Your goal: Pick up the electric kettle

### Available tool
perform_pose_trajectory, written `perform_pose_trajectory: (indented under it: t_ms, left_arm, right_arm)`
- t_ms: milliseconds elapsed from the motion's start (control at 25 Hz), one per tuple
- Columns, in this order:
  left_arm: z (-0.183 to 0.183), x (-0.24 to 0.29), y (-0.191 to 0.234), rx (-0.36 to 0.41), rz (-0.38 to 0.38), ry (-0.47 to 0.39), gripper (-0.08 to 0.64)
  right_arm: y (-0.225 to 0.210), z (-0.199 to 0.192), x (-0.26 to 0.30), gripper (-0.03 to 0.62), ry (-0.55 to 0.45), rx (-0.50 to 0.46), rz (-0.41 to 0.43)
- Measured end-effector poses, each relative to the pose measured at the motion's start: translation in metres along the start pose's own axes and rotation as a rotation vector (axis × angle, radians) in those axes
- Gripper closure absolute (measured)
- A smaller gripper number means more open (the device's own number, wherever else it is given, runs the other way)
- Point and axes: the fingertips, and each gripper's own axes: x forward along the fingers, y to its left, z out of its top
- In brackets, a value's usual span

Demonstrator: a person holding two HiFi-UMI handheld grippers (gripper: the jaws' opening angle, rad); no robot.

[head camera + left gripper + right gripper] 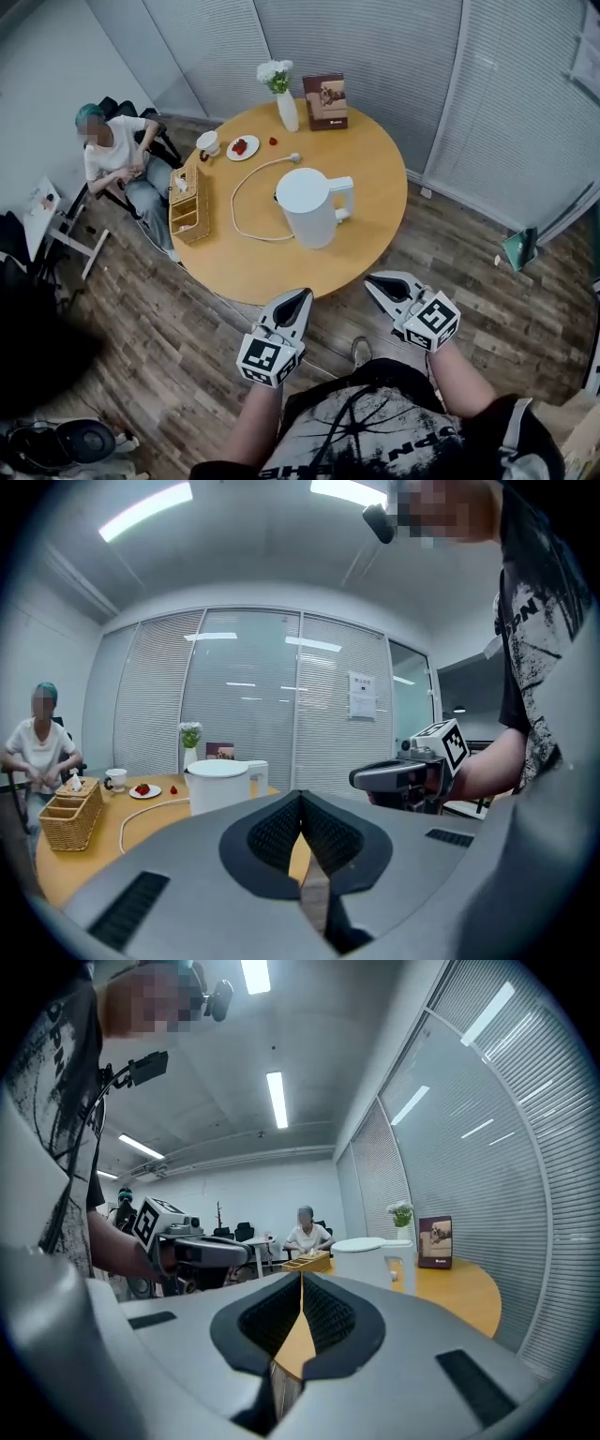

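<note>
Approach phase: electric kettle point(309, 208) stands mid-tabletop point(253, 262), well apart from left gripper point(301, 297) and right gripper point(374, 281) (both closed, empty) beyond the near edge. Next move likely calls for parted jaws reaching its handle point(345, 198).

basket point(204, 212) contents unclear, red bits point(238, 146) on plate point(252, 142) unidentifiable

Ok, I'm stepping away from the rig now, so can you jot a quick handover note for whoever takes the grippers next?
Both shut and empty: left gripper and right gripper, held at the near edge of the table.
The electric kettle stands upright mid-table, lid on, handle toward the right in the head view, white cord looped on its left.
Done: nothing grasped yet.
Left: open a gripper, take the handle, lift.
</note>
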Motion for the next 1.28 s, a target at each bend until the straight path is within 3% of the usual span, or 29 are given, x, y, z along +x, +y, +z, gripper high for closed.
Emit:
perform_pose_trajectory:
  t_ms: [680,1000,1280]
  left_arm:
    - [0.013,0.05,0.019,0.014,0.107,0.017,0.561]
    - [0.018,0.058,0.042,0.015,0.117,0.007,0.561]
    - [0.018,0.07,0.077,0.015,0.077,0.001,0.561]
  right_arm:
    - [-0.054,0.006,0.023,0.571,-0.036,0.008,0.109]
    - [-0.074,0.008,0.041,0.571,-0.029,0.005,0.085]
    - [-0.088,0.009,0.067,0.571,-0.015,-0.004,0.037]
